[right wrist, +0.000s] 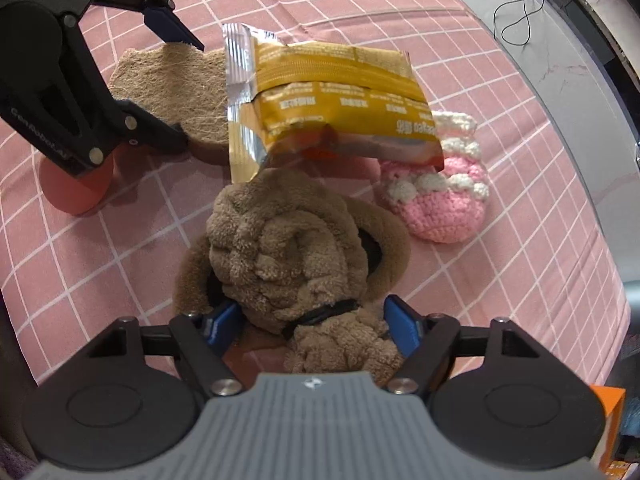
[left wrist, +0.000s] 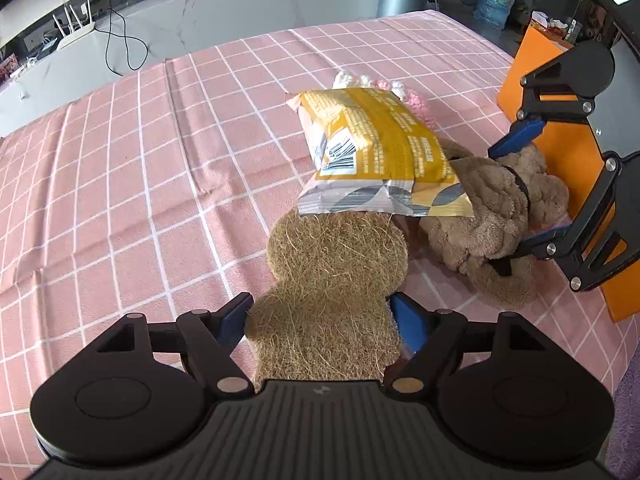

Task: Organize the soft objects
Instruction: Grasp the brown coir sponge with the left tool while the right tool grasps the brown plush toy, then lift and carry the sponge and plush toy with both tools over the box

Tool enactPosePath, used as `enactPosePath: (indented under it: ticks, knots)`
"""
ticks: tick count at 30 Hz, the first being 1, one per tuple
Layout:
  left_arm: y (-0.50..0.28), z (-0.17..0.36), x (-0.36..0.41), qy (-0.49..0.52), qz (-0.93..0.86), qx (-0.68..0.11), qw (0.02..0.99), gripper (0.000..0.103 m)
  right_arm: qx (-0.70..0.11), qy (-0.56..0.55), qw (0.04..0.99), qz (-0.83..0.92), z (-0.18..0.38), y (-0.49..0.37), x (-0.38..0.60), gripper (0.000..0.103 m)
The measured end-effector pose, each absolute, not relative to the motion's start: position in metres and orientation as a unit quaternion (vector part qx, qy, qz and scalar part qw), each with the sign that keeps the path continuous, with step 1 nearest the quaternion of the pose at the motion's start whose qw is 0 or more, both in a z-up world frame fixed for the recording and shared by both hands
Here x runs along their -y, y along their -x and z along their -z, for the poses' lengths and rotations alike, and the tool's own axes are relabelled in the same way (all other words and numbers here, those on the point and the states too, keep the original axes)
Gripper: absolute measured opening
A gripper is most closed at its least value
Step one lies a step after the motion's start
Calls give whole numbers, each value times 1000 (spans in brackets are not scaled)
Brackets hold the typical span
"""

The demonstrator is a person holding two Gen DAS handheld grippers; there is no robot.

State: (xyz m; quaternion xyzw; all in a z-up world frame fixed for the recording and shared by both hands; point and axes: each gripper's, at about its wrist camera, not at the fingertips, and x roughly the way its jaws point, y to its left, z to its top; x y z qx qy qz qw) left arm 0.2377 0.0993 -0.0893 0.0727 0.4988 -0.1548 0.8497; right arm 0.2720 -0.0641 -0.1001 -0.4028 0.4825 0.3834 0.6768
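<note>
We see left gripper [left wrist: 320, 320] fingers flanking fibre mat [left wrist: 336, 272]; right gripper [right wrist: 310, 324] fingers flanking plush [right wrist: 288, 256]; firm pinch unconfirmed. Snack bag [left wrist: 376, 148] rests across both: we lift slowly, level.

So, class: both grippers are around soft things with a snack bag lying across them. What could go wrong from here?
1. The snack bag rests on both the fibre pad and the plush toy; lifting either may tip it off.
2. The left gripper straddles only the pad's near end, so the pad could sag or slip out.
3. The bag may drag on the pink knitted pouch beneath its far end.
</note>
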Motion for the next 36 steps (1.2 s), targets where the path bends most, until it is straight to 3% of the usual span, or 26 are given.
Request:
enactPosePath:
  ticks: [14,36]
  knots:
    - [-229,85,-96,-52,138,-492,858,85,-477,406,688,-367,100,-255,64,51]
    - [-149,6,-93,-35,103,-419,902,85,-438,325,768,-336,18,-169,100,50]
